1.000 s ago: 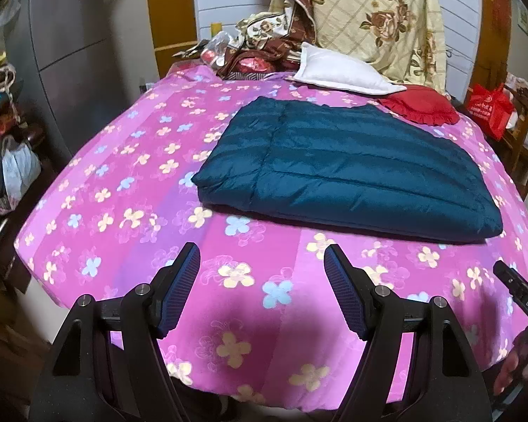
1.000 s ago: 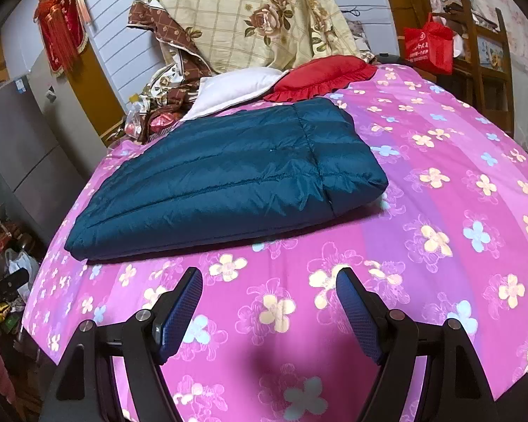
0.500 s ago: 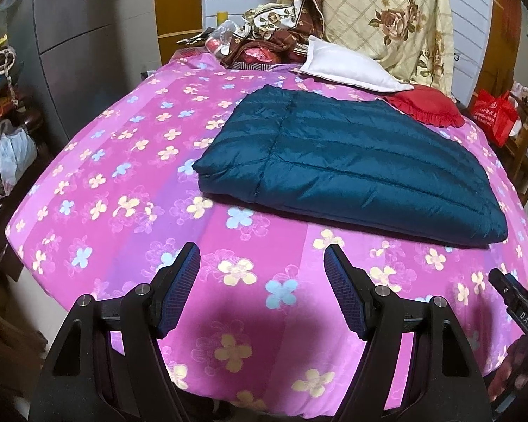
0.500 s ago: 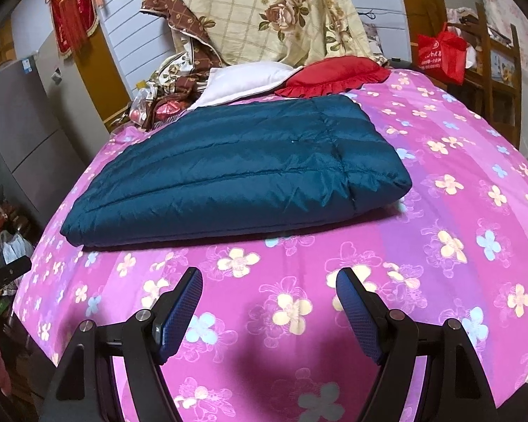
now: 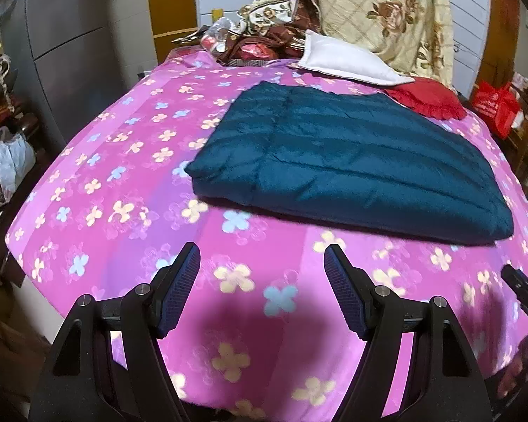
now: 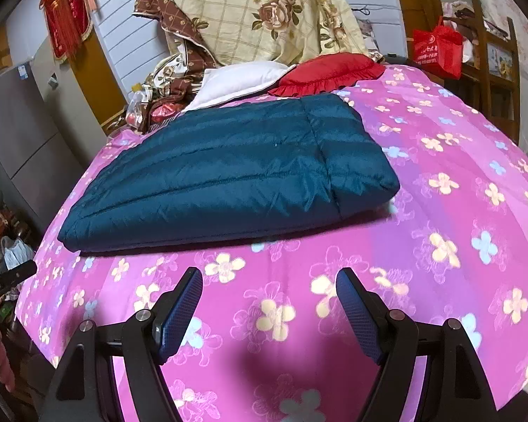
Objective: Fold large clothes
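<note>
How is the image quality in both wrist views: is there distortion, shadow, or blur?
Left wrist view: strong fisheye bending curves the pink flowered bedsheet like a dome; dark corners; a soft shadow falls on the sheet between the fingers of the left gripper. Right wrist view: same bending; the dark teal quilted padded garment shows a mild sheen; shadow below the right gripper; near flowers look slightly soft.

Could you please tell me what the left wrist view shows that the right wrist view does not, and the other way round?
Only the left wrist view shows the left gripper, open and empty. Only the right wrist view shows the right gripper, also open and empty, and a red tasselled hanging on the wall. Both show the folded teal down jacket on the pink flowered bedspread.
</note>
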The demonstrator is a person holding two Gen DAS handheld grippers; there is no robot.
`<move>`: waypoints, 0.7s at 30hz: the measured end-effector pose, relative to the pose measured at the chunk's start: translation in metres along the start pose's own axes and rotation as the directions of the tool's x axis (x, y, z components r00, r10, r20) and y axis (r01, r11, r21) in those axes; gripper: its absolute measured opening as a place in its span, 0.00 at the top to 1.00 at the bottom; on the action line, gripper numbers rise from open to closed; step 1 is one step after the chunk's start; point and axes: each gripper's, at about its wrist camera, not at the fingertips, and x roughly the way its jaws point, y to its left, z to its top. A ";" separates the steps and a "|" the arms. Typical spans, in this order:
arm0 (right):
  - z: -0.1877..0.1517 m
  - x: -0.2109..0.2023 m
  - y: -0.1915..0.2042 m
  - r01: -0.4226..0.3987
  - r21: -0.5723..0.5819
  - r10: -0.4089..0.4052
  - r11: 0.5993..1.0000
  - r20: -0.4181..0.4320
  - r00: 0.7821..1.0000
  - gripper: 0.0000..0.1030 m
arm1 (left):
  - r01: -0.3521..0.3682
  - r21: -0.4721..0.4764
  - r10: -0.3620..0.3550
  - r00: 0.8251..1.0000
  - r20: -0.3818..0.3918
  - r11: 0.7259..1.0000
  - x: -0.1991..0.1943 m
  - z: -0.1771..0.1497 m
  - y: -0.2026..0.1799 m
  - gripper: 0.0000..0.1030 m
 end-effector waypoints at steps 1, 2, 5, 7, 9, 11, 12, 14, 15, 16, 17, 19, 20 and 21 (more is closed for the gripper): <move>0.002 0.000 -0.001 0.002 0.000 -0.002 1.000 0.002 1.000 0.26 | -0.001 -0.009 0.001 1.000 0.002 1.000 0.002 0.003 0.003 0.29; 0.004 -0.001 -0.001 0.005 0.002 -0.005 1.000 0.007 1.000 0.26 | -0.003 -0.014 0.003 1.000 0.002 1.000 0.004 0.005 0.005 0.29; 0.013 -0.003 -0.005 0.021 0.005 -0.021 1.000 0.021 1.000 0.26 | -0.014 -0.026 0.014 1.000 0.004 1.000 0.012 0.011 0.013 0.29; 0.020 -0.004 -0.007 0.033 0.002 -0.033 0.999 0.029 0.999 0.26 | -0.013 -0.032 0.013 1.000 0.003 0.999 0.017 0.016 0.018 0.29; 0.029 -0.004 -0.011 0.049 -0.004 -0.048 0.999 0.036 0.998 0.26 | 0.007 -0.051 -0.007 1.000 -0.005 0.999 0.024 0.025 0.027 0.29; 0.041 -0.005 -0.016 0.065 -0.009 -0.064 0.998 0.042 0.997 0.26 | 0.028 -0.075 -0.029 1.000 -0.013 0.997 0.032 0.036 0.035 0.29; 0.047 -0.004 -0.019 0.070 -0.010 -0.069 0.998 0.042 0.997 0.26 | 0.038 -0.089 -0.040 0.999 -0.018 0.995 0.037 0.044 0.041 0.29; 0.061 0.001 -0.027 0.080 -0.006 -0.080 0.997 0.029 0.996 0.26 | 0.047 -0.118 -0.049 0.999 -0.016 0.992 0.046 0.057 0.051 0.29; 0.070 0.005 -0.034 0.089 0.006 -0.089 0.996 0.023 0.996 0.26 | 0.046 -0.133 -0.049 0.999 -0.013 0.990 0.054 0.067 0.057 0.29; 0.075 0.007 -0.039 0.091 0.017 -0.091 0.996 0.020 0.996 0.26 | 0.049 -0.139 -0.051 0.999 -0.013 0.989 0.059 0.073 0.061 0.29; 0.082 0.011 -0.045 0.088 0.030 -0.089 0.996 0.013 0.996 0.26 | 0.059 -0.149 -0.062 0.998 -0.018 0.987 0.069 0.084 0.067 0.29; 0.097 0.022 -0.060 0.080 0.071 -0.080 0.994 -0.008 0.997 0.26 | 0.095 -0.168 -0.102 0.994 -0.031 0.981 0.087 0.097 0.076 0.29; 0.103 0.028 -0.068 0.072 0.092 -0.071 0.993 -0.016 0.997 0.26 | 0.123 -0.181 -0.132 0.991 -0.035 0.976 0.096 0.103 0.081 0.29; 0.110 0.036 -0.076 0.058 0.114 -0.055 0.992 -0.029 0.998 0.26 | 0.149 -0.193 -0.160 0.986 -0.040 0.970 0.106 0.108 0.085 0.29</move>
